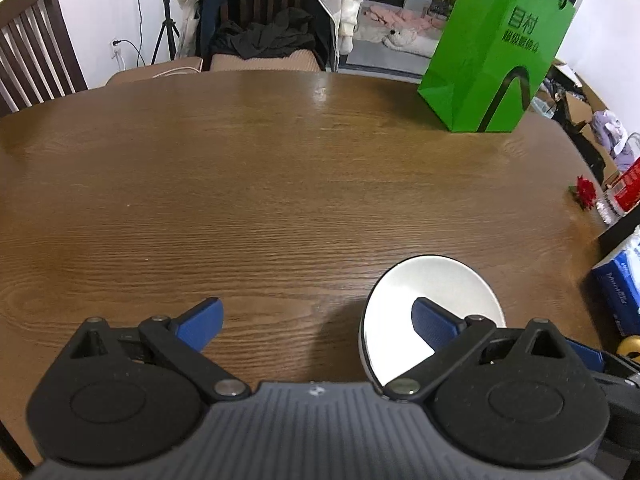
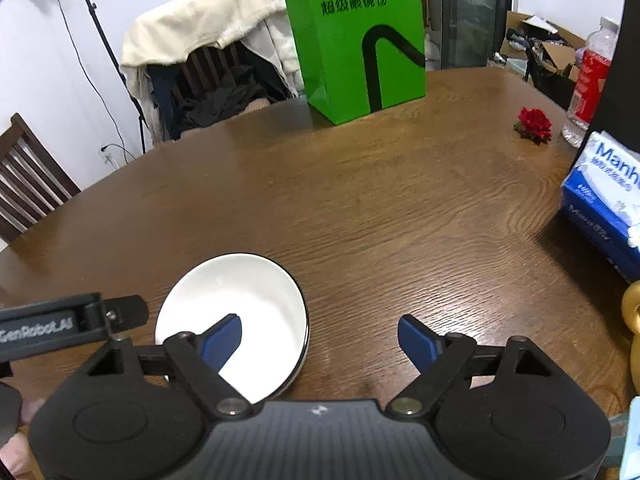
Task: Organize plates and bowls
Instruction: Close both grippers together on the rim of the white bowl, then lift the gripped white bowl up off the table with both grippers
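Note:
A white bowl (image 1: 430,296) with a dark rim rests on the brown wooden table (image 1: 260,184) near its front edge. In the left wrist view my left gripper (image 1: 318,322) is open, its right blue finger above the bowl's inside and its left finger over bare wood. The right wrist view shows the same bowl (image 2: 256,300) at lower left. My right gripper (image 2: 320,340) is open too, with its left blue finger over the bowl's inside and its right finger past the rim above the table. Nothing is held by either gripper.
A tall green paper bag (image 2: 356,40) stands at the table's far side. A red rose (image 2: 534,123), a water bottle (image 2: 590,80) and a blue tissue pack (image 2: 604,200) sit at the right. Chairs (image 1: 36,48) with clothes draped over one ring the far edge.

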Demonstrator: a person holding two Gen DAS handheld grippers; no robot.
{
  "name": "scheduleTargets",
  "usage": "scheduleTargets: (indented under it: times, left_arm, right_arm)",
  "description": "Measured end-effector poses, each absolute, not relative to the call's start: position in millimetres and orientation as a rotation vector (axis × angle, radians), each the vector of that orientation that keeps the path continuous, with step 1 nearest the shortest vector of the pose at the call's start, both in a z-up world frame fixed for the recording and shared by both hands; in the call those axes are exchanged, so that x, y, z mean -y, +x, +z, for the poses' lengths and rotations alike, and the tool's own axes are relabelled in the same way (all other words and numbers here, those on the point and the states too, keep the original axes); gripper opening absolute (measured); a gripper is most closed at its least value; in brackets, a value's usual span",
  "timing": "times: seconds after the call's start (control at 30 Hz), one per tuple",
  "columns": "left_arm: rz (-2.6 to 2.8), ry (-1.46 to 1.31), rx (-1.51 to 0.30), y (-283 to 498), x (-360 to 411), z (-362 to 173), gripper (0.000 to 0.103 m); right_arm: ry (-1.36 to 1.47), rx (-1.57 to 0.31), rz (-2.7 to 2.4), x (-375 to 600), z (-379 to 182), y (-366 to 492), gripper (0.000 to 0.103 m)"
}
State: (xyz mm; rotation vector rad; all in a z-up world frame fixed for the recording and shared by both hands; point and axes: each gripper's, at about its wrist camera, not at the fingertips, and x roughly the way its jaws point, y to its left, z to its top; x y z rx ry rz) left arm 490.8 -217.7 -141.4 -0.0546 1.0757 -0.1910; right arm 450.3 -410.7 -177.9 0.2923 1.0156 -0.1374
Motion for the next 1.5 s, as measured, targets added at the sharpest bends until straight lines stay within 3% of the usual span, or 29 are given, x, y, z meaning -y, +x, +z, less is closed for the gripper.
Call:
scheduleTargets:
  times: [0.1, 0.27, 0.3, 0.37, 0.53, 0.63, 1.5]
  left_arm:
    - [-0.199, -0.047, -1.103, 497.3, 224.4, -152.6, 0.087]
    - [-0.213, -0.045, -1.131, 501.5, 231.9, -165.4, 0.066]
    - [-0.216, -0.044, -1.137, 501.6, 233.1, -167.3, 0.061]
    - [-0.228, -0.051, -1.156, 503.2, 233.6, -171.2, 0.04]
    - [-0.295, -0.087, -1.178, 503.8, 239.2, -174.6, 0.009]
    - [-0.286, -0.087, -1.174, 503.5, 242.5, -174.5, 0.008]
    - [-0.255, -0.063, -1.151, 494.6, 245.1, -168.1, 0.008]
  right_arm:
    - [0.282, -1.038, -0.134, 409.0, -185.6, 457.2, 0.076]
    - [0.302, -1.081, -0.125, 410.0, -199.2, 465.6, 0.043]
    - [0.305, -1.086, -0.124, 410.4, -201.6, 466.9, 0.04]
    - [0.307, -1.097, -0.126, 410.3, -205.4, 468.2, 0.029]
    - [0.354, -1.106, -0.104, 412.7, -210.2, 469.0, 0.016]
    - [0.358, -1.104, -0.092, 410.1, -209.7, 470.0, 0.007]
    - [0.327, -1.09, -0.097, 403.8, -204.8, 465.3, 0.007]
